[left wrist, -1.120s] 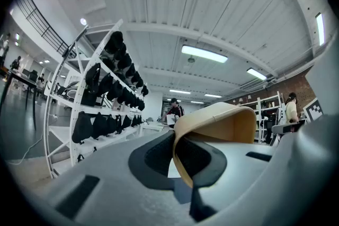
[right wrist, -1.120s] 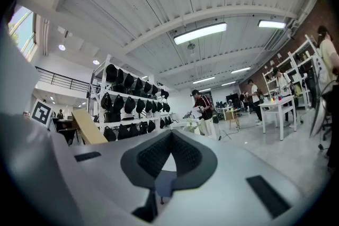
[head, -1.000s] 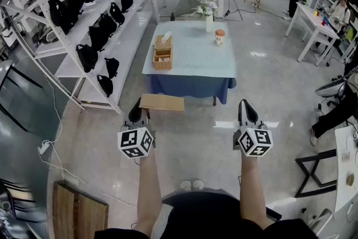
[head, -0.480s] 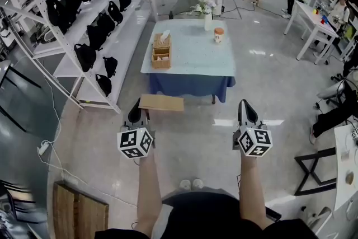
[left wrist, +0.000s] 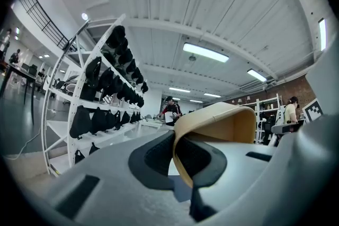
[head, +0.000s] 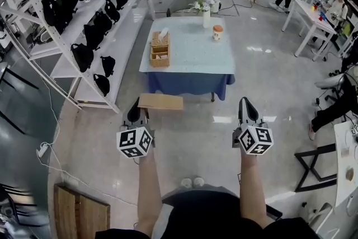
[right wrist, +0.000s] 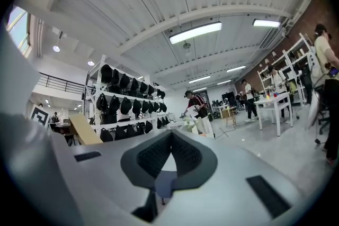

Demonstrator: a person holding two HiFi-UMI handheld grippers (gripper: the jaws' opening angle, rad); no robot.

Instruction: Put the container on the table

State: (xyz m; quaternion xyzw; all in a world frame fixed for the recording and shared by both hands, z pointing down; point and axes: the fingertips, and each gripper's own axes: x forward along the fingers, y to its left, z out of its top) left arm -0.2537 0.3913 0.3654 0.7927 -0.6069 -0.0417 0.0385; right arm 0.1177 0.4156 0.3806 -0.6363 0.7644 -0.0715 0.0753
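A flat tan wooden container (head: 160,101) hangs level above the floor, in front of me and short of the table (head: 190,67) with its pale top and blue skirt. My left gripper (head: 135,112) is shut on the container's left rim. In the left gripper view the tan wall (left wrist: 222,124) runs out from between the black pads (left wrist: 153,153). My right gripper (head: 248,108) is off to the right at the same height, shut and empty. In the right gripper view its pads (right wrist: 186,152) meet at the tip, and the container (right wrist: 85,129) shows at the left.
On the table stand a wooden tissue holder (head: 160,50), a cup (head: 217,32) and a flower vase (head: 206,15). A white rack of black bags (head: 84,25) lines the left. A black frame (head: 316,168) stands at the right and a wooden pallet (head: 78,212) at lower left. People work at the back.
The table and rack have drifted slightly up in the head view. Both grippers keep their places, and the left one keeps its hold on the container.
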